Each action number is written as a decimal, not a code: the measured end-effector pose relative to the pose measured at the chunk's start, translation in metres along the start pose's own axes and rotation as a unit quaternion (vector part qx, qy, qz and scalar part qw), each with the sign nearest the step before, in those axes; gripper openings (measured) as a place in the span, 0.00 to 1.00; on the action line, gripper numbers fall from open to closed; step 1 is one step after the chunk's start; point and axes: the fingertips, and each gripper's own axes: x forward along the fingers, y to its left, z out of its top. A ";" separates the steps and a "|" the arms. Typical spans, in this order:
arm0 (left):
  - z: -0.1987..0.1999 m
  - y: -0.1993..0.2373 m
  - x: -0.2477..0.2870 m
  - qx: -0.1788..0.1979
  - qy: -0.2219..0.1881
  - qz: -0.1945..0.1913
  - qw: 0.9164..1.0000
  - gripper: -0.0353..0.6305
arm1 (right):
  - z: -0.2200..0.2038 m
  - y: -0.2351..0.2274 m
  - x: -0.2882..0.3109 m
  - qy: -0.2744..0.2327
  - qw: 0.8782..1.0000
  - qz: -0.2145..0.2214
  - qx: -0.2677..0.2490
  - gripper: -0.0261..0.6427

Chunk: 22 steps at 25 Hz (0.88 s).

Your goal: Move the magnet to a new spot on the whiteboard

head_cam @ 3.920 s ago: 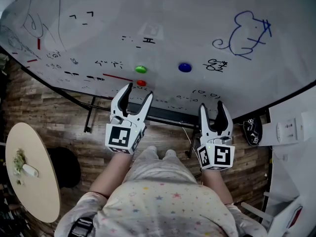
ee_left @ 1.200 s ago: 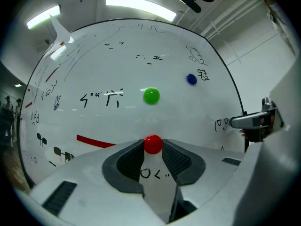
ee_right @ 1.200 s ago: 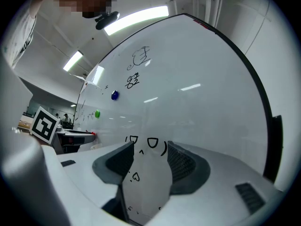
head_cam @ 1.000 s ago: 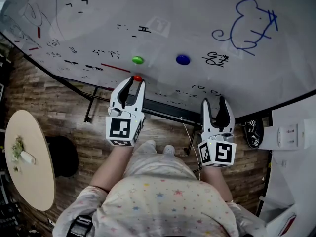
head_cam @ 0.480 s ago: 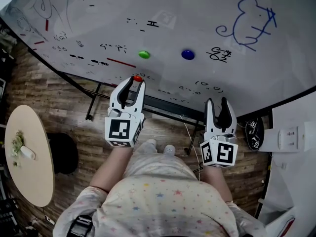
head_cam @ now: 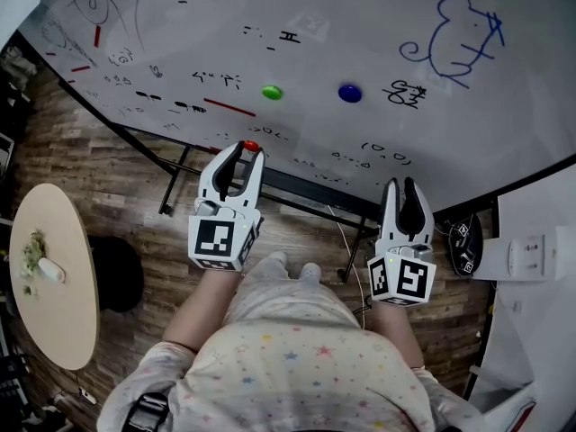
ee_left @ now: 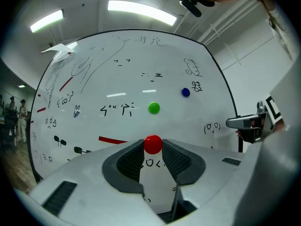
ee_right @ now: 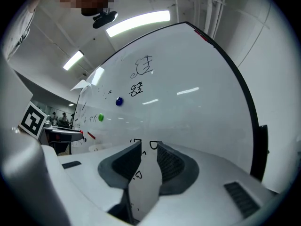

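A: left gripper (head_cam: 247, 150) status?
B: Jaws clamped on the red magnet (head_cam: 251, 146). It sits right at the jaw tips, pinched from both sides; the left gripper view shows that gripper (ee_left: 153, 147) with the magnet (ee_left: 153, 144) wedged between the dark pads.
A: Is it on the whiteboard (head_cam: 360, 16)?
B: It's in front of the board's lower edge, below the red line (head_cam: 229, 107) and down-left of the green magnet (head_cam: 272, 93). Can't tell whether it touches the surface.
A: Other magnets?
B: Green and blue magnet (head_cam: 349, 93) sit side by side on the board, apart from each other and well above the jaws. The left gripper view also has green (ee_left: 154, 108) straight above the red one and blue (ee_left: 186, 92) up-right of it.
A: right gripper (head_cam: 402, 185)?
B: Jaws released, narrow gap, nothing in it. Its own view (ee_right: 146, 147) shows only board through the gap. It's held low, off the board's lower edge, right of the left one.
A: Anything else?
B: Blue drawing (head_cam: 459, 34) top right of the board, round desk (head_cam: 54, 277) at far left.
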 end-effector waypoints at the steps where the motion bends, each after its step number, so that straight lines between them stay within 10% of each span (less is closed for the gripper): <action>1: 0.001 0.000 -0.002 0.000 -0.001 0.000 1.000 0.23 | 0.000 0.000 -0.001 0.000 1.000 -0.001 -0.001 0.19; 22: 0.007 0.002 -0.010 -0.004 -0.009 -0.002 1.000 0.23 | 0.004 0.003 -0.004 -0.008 1.000 -0.011 -0.004 0.04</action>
